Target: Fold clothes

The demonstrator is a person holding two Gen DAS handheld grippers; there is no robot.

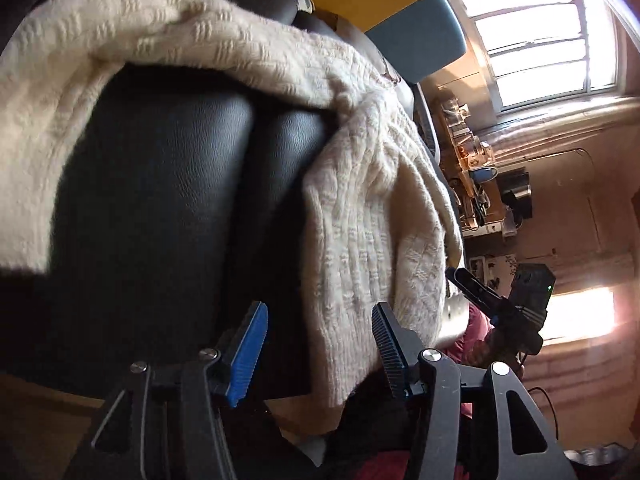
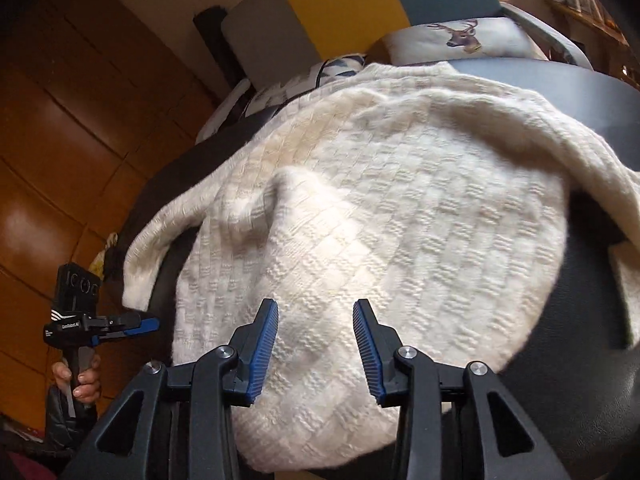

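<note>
Two grippers working, both empty rn. Left gripper (image 1: 318, 350) is hovering w/ jaws spread wide, nothing between the blue pads, pointing at the front edge of the black leather seat (image 1: 168, 184). A hanging part of the cream knit sweater (image 1: 360, 232) is draping over that edge just beside the right-hand pad, maybe a sleeve, can't tell for sure.

Right gripper (image 2: 316, 344) is also sitting apart, moderately open, gripping nothing, aiming straight at the sweater's (image 2: 380, 216) broad body panel. Sweater is lying rumpled across the seat top (image 2: 580, 320), one edge trailing off the left side, another bunching toward the right edge. Deer-print cushion (image 2: 452, 36) is sitting behind it at the back edge. A hand (image 2: 82, 380) is holding the left tool's handle, low at the seat's left side.

Judging by this, folding is barely started; garment isn't flattened yet.

Risks: leather looks slick, so pulling one hanging part could be dragging the whole sweater off the front edge. Thick knit could be bunching in the jaws, grabbing two layers instead of one. Pinching mid-panel rather than a hem would be giving a crooked fold.
</note>
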